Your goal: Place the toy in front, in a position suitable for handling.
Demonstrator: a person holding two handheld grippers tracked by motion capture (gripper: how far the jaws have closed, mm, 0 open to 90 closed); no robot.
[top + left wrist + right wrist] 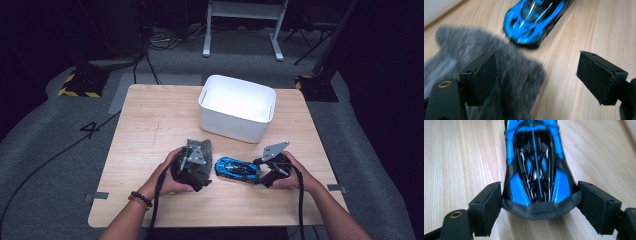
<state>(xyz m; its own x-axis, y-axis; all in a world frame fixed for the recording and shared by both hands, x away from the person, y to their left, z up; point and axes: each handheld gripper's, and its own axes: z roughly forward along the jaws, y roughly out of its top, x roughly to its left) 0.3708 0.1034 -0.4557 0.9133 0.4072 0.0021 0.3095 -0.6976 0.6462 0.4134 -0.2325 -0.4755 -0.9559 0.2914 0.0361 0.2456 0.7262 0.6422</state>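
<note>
My right hand-held gripper (537,202) has its jaws standing wide on either flank of the blue toy car (536,170), right at one end of the body; the pads look to be at the bodywork or just off it, and I can't say they are pressing, so I'd call it straddled rather than gripped. The car sits on its wheels on the table (150,120), near my edge, between my two hands, with the white bin (237,107) further back and apart from it. My left hand-held gripper (536,75) is also open and holds nothing; it hangs over the grey furry cloth (506,75), which lies just beside the other end of the car, one jaw above the fur and the other above bare wood. I judge the car to be light and stiff, a hard glossy shell that could slip under flat pads, and the tapered end gives a poor seat: the pads would tend to squeeze it forward and out. I would rather take it across the wider middle of the body, where the sides run closer to parallel, and close gently, since thin trim at the ends could be fragile. The cloth looks soft and limp, so a pinch anywhere on its pile should do
</note>
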